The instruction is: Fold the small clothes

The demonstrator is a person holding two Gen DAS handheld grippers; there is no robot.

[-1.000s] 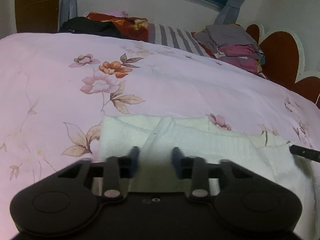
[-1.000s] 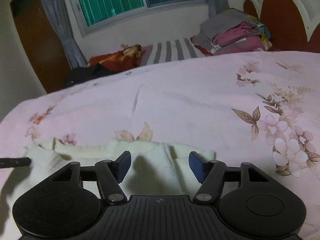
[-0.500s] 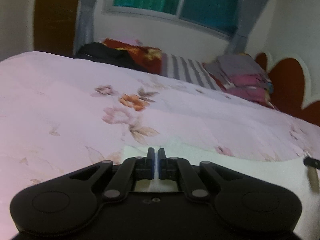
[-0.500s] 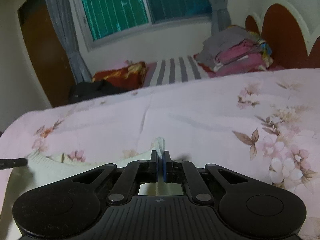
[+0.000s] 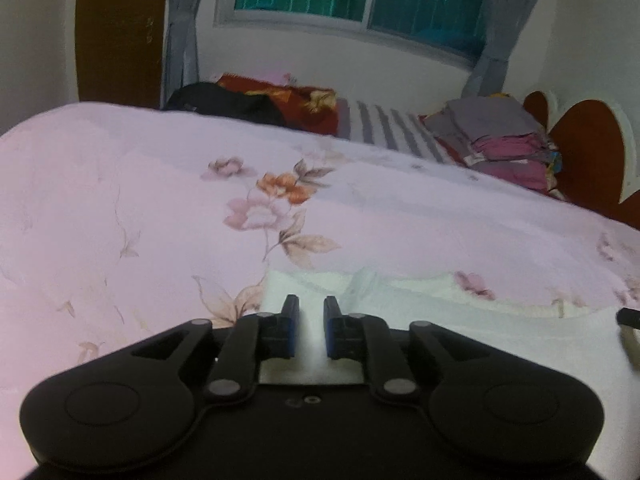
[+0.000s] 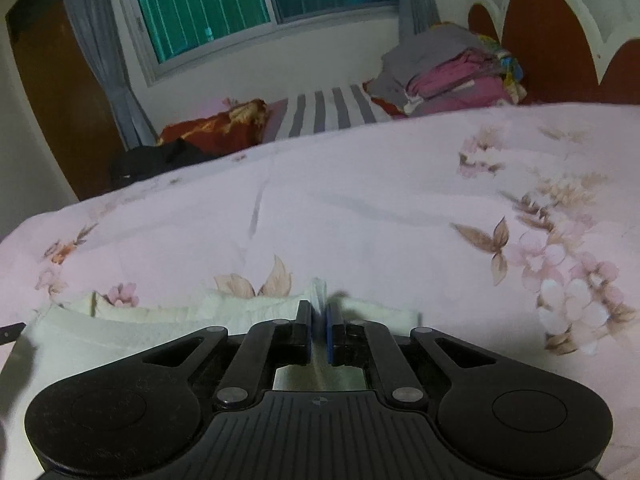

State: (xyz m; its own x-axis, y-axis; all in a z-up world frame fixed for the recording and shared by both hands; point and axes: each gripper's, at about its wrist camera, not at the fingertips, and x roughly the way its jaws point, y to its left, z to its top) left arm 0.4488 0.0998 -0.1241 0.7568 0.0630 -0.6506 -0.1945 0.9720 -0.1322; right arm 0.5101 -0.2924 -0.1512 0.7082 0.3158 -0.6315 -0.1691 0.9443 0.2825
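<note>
One cream knitted garment [image 5: 460,332] is seen spread on the pink floral bedspread [image 5: 160,208], at its near edge. Two grippers are counted. A pinch of the garment's [image 6: 160,320] edge is clamped by the right gripper [image 6: 319,312], its blue pads nearly together. The left gripper's [image 5: 311,312] jaws are opening, a narrow gap being shown with cloth between them; whether it is pressed cannot be told. One stack of folded clothes [image 6: 452,72] is seen by the headboard [image 6: 560,48]. No writing can be read

Garment [image 5: 460,332] near edge under claw body.
</note>
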